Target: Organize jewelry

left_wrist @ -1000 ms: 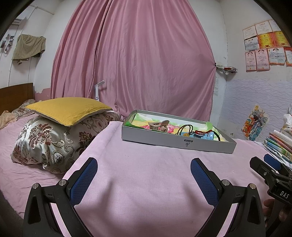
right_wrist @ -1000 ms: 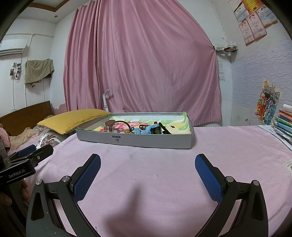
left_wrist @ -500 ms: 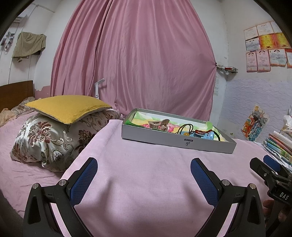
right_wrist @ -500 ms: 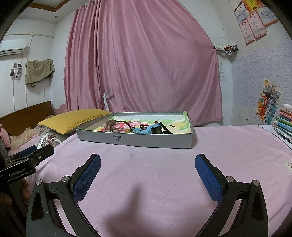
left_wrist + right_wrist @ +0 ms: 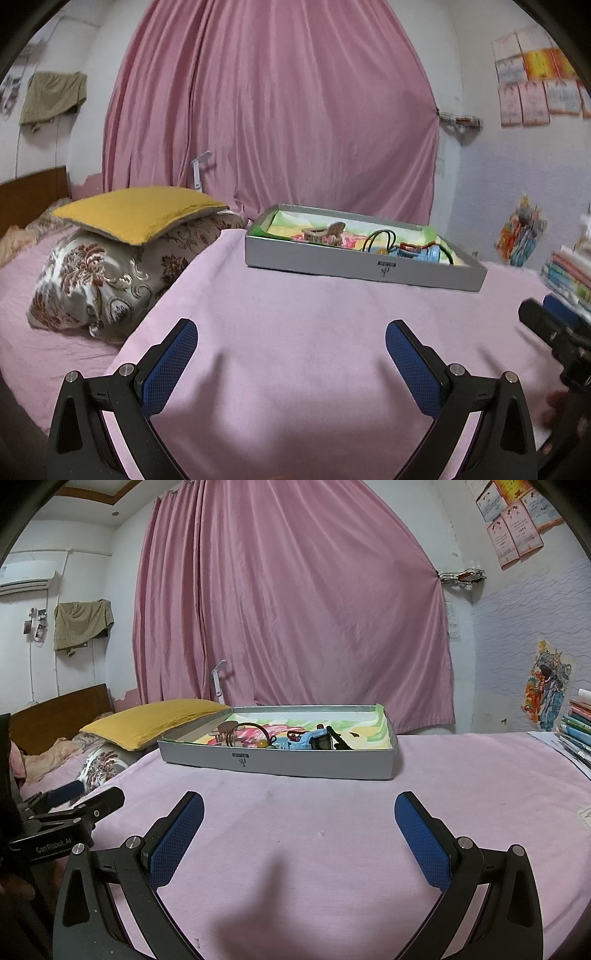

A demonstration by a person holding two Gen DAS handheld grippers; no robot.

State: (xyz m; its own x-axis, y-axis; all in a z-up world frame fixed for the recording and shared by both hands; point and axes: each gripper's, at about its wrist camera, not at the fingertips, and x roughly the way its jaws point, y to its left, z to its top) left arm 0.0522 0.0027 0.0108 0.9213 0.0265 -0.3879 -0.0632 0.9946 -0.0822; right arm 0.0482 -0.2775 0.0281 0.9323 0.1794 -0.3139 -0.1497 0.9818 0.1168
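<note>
A shallow grey box (image 5: pixel 362 264) (image 5: pixel 280 762) with a colourful lining sits on the pink-covered surface (image 5: pixel 295 332) ahead of both grippers. Inside it lie a brown hair claw (image 5: pixel 325 232) (image 5: pixel 223 733), looped hair ties (image 5: pixel 376 240) (image 5: pixel 255 731), a blue clip (image 5: pixel 421 254) (image 5: pixel 306 738) and a black clip (image 5: pixel 338 740). My left gripper (image 5: pixel 291 354) is open with nothing between its blue pads, well short of the box. My right gripper (image 5: pixel 299 827) is open too and holds nothing. Each gripper shows at the edge of the other's view.
A yellow pillow (image 5: pixel 136 210) rests on a floral pillow (image 5: pixel 99 273) at the left. Stacked books (image 5: pixel 569 273) (image 5: pixel 576 731) stand at the right edge. A pink curtain (image 5: pixel 295 609) hangs behind the box. Open pink cloth lies between grippers and box.
The left wrist view has tilted down a little and moved slightly closer to the box, with some blur at the right. The right gripper has barely moved. Both remain open.
</note>
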